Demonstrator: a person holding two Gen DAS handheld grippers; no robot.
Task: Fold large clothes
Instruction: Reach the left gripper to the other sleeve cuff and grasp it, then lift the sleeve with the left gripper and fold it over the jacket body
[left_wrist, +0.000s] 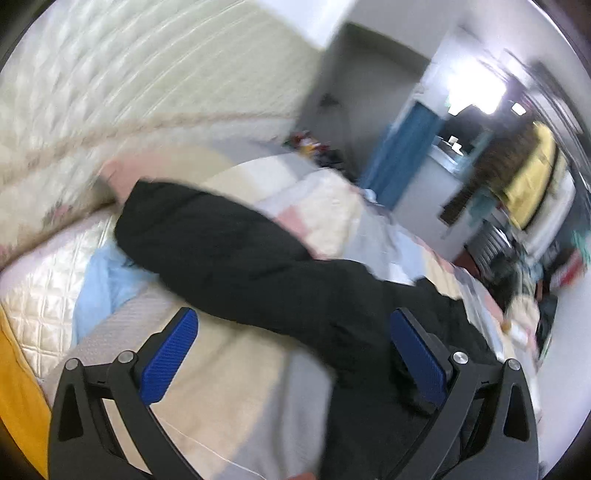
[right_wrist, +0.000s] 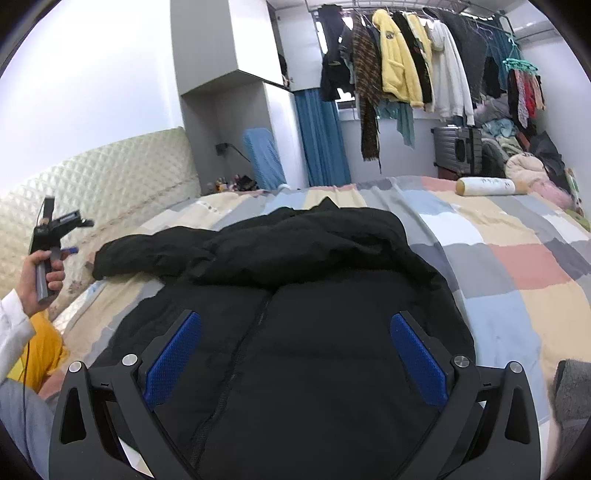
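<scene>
A black padded jacket (right_wrist: 314, 295) lies spread on the bed, zip facing up, with one sleeve (right_wrist: 155, 254) stretched out to the left. My right gripper (right_wrist: 295, 321) hovers open over the jacket's body, nothing between its blue pads. In the left wrist view, which is blurred, the same sleeve (left_wrist: 221, 251) runs diagonally across the bed. My left gripper (left_wrist: 293, 321) stands open just above the sleeve's lower part, holding nothing. The right wrist view also shows the left gripper (right_wrist: 70, 251) held up in a hand at the far left, away from the jacket.
The bed carries a checked quilt (right_wrist: 517, 266) in pastel squares and a quilted cream headboard (right_wrist: 110, 177). A white roll-shaped pillow (right_wrist: 487, 186) lies at the far side. Hanging clothes (right_wrist: 406, 66), a suitcase (right_wrist: 458, 151) and a pile of laundry fill the back right. Yellow fabric (left_wrist: 18, 387) lies at the left.
</scene>
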